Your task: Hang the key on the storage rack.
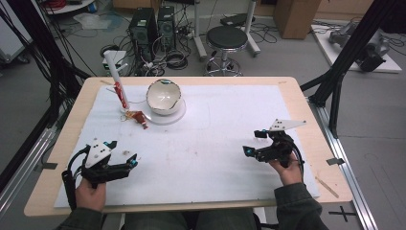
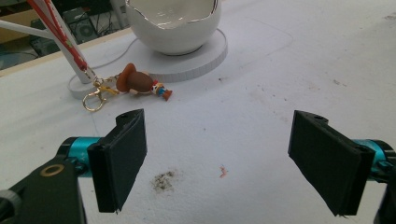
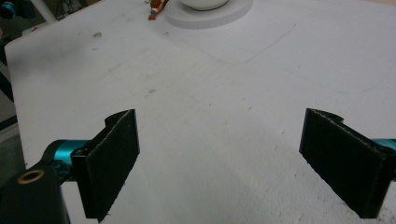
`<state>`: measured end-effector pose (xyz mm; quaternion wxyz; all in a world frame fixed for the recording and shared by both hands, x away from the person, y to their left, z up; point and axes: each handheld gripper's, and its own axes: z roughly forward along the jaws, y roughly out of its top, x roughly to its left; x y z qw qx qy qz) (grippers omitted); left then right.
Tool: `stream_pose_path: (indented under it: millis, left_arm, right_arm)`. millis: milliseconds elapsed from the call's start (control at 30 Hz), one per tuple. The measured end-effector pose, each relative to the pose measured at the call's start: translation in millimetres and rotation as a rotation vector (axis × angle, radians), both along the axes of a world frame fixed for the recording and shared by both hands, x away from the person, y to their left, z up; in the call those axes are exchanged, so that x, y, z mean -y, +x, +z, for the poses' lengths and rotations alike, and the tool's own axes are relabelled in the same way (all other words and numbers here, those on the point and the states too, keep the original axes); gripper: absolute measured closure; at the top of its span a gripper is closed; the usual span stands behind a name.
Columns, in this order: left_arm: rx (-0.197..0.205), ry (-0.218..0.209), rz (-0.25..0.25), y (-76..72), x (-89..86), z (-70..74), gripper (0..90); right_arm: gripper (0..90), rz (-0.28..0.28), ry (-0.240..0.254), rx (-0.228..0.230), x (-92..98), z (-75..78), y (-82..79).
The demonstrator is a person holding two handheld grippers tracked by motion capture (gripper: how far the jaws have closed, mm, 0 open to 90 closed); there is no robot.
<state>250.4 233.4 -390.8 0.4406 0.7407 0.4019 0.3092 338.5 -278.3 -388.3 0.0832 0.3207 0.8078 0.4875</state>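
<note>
Small brown figurine keychain with gold clasp point(image 2: 140, 84) lies on the white mat, touching the round white base point(image 2: 205, 60) under the white eggshell-shaped bowl point(image 1: 164, 96). It sits ahead of the left gripper point(image 2: 219, 161), long axis crosswise to the jaws; the right gripper point(image 1: 258, 143) is well apart from it. Both grippers' jaws stand wide apart, holding nothing.

A grey floor point(image 1: 287, 57) fills the top of the frame. At upper centre stands a black round stool point(image 1: 226, 39), with two black computer towers point(image 1: 153, 28) and tangled cables point(image 1: 172, 60) to its left. A cardboard box point(image 1: 297, 17) sits upper right; black frame bars point(image 1: 352, 48) cross the right side.
</note>
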Motion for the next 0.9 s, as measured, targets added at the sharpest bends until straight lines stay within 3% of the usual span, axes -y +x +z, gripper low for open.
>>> stream_pose_path:
  millis: [300, 600, 900]
  left_arm:
    - [-0.013, 0.009, -0.013, 0.3, 0.7, -2.0, 19.9]
    - [-0.022, 0.018, -0.027, 1.5, 3.3, -3.6, 19.9]
    - [-0.024, 0.018, -0.027, 1.9, 2.7, -4.2, 19.9]
  right_arm:
    - [11.0, -0.014, 0.012, -0.013, 14.7, -7.5, -11.4]
    - [11.0, -0.058, 0.016, 0.007, 29.6, -9.9, -23.6]
    - [11.0, -0.069, 0.022, 0.029, 38.1, -8.2, -35.4]
